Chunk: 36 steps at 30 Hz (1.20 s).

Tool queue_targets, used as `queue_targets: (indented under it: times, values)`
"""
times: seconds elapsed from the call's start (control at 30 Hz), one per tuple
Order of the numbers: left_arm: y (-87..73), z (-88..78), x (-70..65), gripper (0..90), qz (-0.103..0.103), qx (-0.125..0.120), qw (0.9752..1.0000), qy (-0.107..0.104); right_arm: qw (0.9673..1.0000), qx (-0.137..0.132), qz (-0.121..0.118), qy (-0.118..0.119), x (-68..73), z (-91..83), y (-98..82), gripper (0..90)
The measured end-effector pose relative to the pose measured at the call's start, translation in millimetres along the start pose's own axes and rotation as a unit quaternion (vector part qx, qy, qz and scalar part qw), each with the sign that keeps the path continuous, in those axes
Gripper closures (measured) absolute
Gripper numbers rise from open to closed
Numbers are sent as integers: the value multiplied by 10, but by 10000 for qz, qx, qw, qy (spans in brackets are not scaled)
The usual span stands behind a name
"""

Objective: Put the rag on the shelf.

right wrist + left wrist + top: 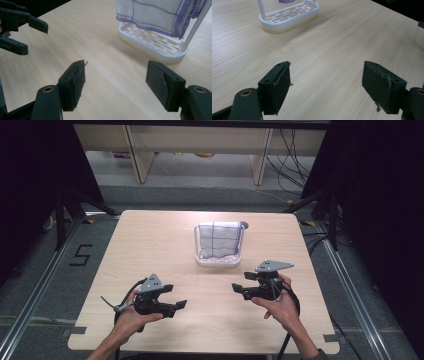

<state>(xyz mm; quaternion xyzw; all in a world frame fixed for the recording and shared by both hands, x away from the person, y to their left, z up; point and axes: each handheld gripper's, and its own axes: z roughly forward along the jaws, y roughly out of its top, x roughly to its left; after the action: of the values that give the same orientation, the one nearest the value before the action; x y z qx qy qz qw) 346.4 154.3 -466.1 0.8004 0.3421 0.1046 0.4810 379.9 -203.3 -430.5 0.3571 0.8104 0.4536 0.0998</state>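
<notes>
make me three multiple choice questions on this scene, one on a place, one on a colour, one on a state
1. Where does the white rack stand?
A. beyond the two grippers, toward the table's far edge
B. between the person's forearms at the near edge
C. on the floor

2. What colour are the lines on the cloth hung on the rack?
A. red
B. purple
C. green

3. How do the jaws of the left gripper and right gripper stand?
A. both shut on the cloth
B. one shut on the rack
C. both open with nothing between them

Answers: 1 A, the high view shows the rack farther up the table than both grippers. 2 B, the right gripper view shows purple stripes and hem. 3 C, each gripper view shows bare wood between its pads.
</notes>
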Motion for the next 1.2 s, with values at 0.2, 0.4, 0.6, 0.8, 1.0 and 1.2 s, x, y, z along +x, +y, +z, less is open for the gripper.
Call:
queue_targets:
  times: [0.2, 0.4, 0.6, 0.8, 1.0, 1.2]
  values:
    - [-89, -43, -7, 224, -21, -19, 10000, 17, 9999, 28, 99, 17, 54, -11, -88, 305]
    - [-200, -106, -31, 226, 41, 48, 10000, 71, 9999, -12, 146, 19, 105, 9, -195, 275]
    - [-304, -133, -57, 224, 41, 73, 9999, 68, 10000, 19, 48, 65, 110, 58, -325, 262]
    - [-410, -154, -71, 222, -31, 59, 10000, 48, 9998, 131, 118, 89, 160, 83, -467, 230]
    - [-534, -149, -112, 222, -113, 76, 9999, 83, 9997, 172, 142, 121, 201, 53, -555, 211]
    - [-600, -187, -227, 212, 153, 248, 9995, 121, 9994, 318, 88, 87, 252, 3, -706, 202]
